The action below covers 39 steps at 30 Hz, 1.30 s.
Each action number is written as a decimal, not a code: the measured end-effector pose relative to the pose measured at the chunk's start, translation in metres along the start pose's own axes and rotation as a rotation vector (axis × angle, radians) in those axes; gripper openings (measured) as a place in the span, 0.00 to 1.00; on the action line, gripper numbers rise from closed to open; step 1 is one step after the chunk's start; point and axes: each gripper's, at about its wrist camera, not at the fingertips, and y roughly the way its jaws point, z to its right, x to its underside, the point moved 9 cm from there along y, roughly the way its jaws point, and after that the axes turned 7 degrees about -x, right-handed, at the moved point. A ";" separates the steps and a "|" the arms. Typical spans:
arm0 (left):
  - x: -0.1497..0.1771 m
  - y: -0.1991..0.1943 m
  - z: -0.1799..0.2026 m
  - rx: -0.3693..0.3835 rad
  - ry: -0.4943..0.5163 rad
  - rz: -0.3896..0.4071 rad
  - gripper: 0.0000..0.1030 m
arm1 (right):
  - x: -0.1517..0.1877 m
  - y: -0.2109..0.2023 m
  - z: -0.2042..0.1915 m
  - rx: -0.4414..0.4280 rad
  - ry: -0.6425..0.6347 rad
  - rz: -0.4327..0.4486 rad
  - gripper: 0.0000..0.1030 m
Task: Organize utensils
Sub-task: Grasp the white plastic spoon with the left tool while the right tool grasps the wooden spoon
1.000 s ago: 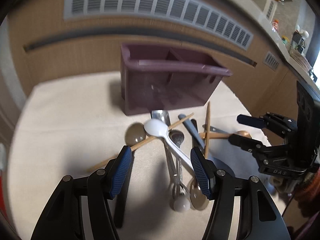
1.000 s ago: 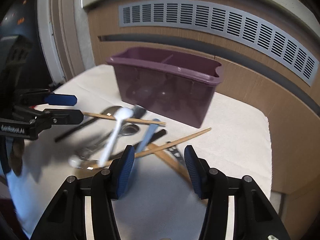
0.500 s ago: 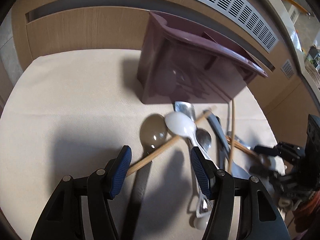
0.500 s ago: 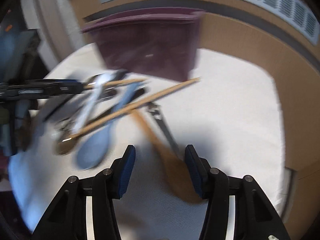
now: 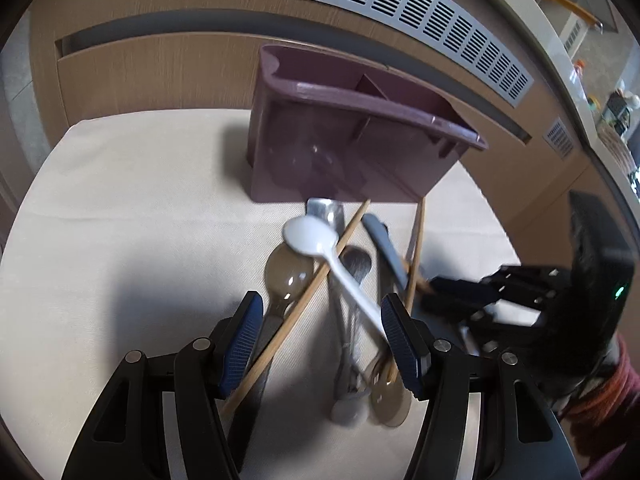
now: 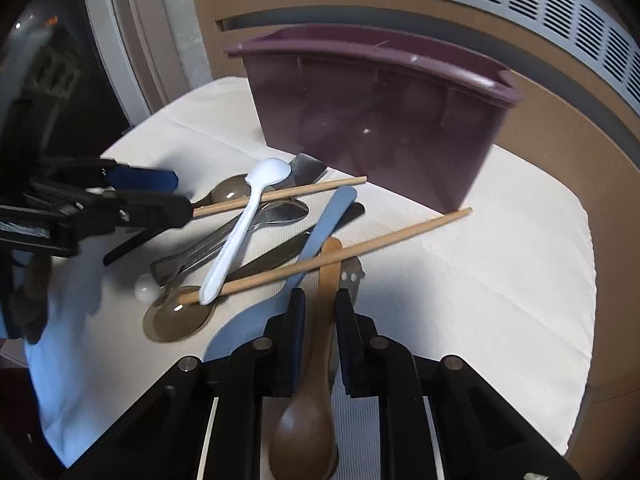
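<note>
My right hand-held gripper (image 6: 319, 312) is closing on the handle of the brown wooden spoon (image 6: 308, 428), which lies between the two narrow-set pads (image 6: 298, 320); they look to be touching its sides, with the bowl of the spoon back beneath the gripper body. My left hand-held gripper (image 5: 322, 338) stands wide and holds nothing, its pads on either side of the pile near the front edge of the bench (image 5: 120, 220). In that pile, on the cream cloth, the white plastic spoon (image 6: 244, 232) lies across the metal spoons (image 6: 280, 212), a chopstick (image 6: 280, 196) runs under its neck, and a second chopstick (image 6: 332, 258) crosses over the wooden spoon's handle and the pale blue spoon (image 6: 320, 236). A smoky translucent spoon (image 6: 176, 316) lies at the pile's near left end. The purple caddy (image 6: 376, 120) stands upright behind the pile, toward the back edge, and its divided compartments (image 5: 360, 88) look empty from my left view.
</note>
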 end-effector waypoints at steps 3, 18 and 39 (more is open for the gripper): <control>0.002 0.009 0.004 0.002 -0.009 -0.032 0.60 | 0.002 -0.006 0.004 0.018 0.013 0.018 0.11; -0.043 0.066 0.000 -0.157 -0.124 -0.135 0.44 | 0.025 -0.045 0.042 0.006 0.207 0.140 0.11; 0.010 0.014 -0.023 -0.106 -0.043 -0.104 0.34 | 0.029 -0.046 0.029 0.066 0.178 0.128 0.11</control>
